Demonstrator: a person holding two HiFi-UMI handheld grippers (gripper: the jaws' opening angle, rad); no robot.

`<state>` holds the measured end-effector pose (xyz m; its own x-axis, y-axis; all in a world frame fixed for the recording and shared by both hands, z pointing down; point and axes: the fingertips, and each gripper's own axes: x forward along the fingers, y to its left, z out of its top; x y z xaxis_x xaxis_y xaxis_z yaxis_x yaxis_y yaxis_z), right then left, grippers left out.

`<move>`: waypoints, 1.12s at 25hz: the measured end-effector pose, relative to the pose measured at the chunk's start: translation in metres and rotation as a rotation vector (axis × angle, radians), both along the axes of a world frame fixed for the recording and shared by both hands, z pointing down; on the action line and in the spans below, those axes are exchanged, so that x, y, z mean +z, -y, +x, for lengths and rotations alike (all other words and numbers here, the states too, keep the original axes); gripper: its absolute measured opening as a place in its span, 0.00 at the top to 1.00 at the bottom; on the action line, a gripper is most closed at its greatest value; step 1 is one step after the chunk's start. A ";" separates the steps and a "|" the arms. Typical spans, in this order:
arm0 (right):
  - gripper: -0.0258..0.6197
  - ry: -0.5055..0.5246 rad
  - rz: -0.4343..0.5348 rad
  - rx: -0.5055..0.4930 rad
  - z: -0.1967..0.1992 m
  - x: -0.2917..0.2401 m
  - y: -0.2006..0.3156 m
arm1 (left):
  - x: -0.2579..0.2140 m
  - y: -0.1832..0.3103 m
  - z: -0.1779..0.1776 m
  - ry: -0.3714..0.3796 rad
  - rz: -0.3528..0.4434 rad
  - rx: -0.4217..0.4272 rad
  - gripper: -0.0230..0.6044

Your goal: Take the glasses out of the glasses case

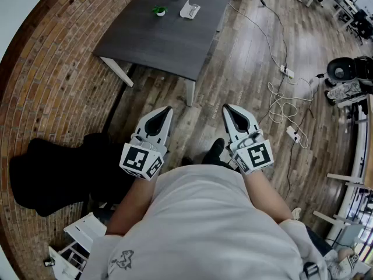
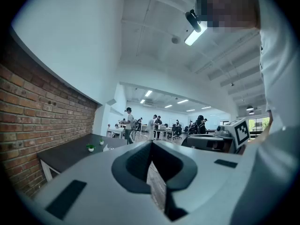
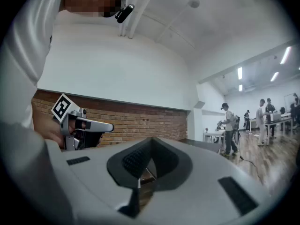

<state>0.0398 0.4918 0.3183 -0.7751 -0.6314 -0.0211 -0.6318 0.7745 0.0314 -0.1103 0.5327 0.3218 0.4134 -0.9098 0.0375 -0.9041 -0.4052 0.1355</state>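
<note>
- The left tongs (image 1: 166, 111) and the right tongs (image 1: 229, 108) are held level in front of the person's body, side by side, above the wooden floor (image 1: 250, 63).
- Both tongs are closed and empty: in each gripper view the tips meet with nothing between them.
- What looks like the glasses case (image 1: 190, 9), a pale flat thing, lies at the far end of the dark table (image 1: 145, 42), near two small potted plants (image 1: 159, 10) and well apart from both tongs.
- It is too small to tell whether it is open or whether the glasses are inside.
- By my reading the task has not begun: reaching the table, opening the case and lifting out the glasses are all left.
</note>
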 end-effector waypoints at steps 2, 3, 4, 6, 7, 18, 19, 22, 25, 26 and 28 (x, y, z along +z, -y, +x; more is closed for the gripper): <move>0.96 0.000 -0.003 -0.002 0.002 0.001 0.006 | 0.000 0.006 0.005 0.003 0.001 0.003 0.95; 0.96 -0.001 -0.004 -0.003 0.003 0.001 0.009 | 0.000 0.010 0.007 0.004 0.001 0.003 0.95; 0.96 -0.001 -0.005 -0.006 0.005 0.002 0.013 | 0.001 0.013 0.009 0.006 0.001 0.004 0.95; 0.96 -0.004 -0.005 -0.012 0.009 0.004 0.020 | 0.003 0.021 0.015 0.009 -0.003 0.004 0.95; 0.95 -0.006 -0.005 -0.016 0.011 0.005 0.023 | 0.004 0.024 0.019 0.009 -0.006 0.006 0.95; 0.95 -0.041 -0.020 -0.037 0.036 0.019 0.070 | 0.018 0.070 0.047 0.008 -0.035 -0.002 0.95; 0.95 -0.047 -0.023 -0.034 0.039 0.022 0.076 | 0.020 0.074 0.048 0.007 -0.035 -0.005 0.95; 0.95 -0.062 -0.035 -0.015 0.051 0.029 0.094 | 0.025 0.089 0.054 0.003 -0.048 -0.010 0.95; 0.85 -0.070 -0.053 -0.015 0.064 0.032 0.112 | 0.028 0.105 0.063 -0.001 -0.061 -0.009 0.95; 0.84 -0.073 -0.058 -0.021 0.067 0.032 0.117 | 0.029 0.111 0.066 -0.001 -0.064 -0.008 0.95; 0.80 -0.080 -0.060 -0.038 0.074 0.033 0.128 | 0.031 0.123 0.072 0.001 -0.072 -0.005 0.95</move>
<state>0.1139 0.3643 0.3513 -0.7963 -0.5998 0.0784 -0.5993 0.7999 0.0334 -0.0381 0.4097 0.3529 0.4089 -0.9067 0.1034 -0.9063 -0.3901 0.1630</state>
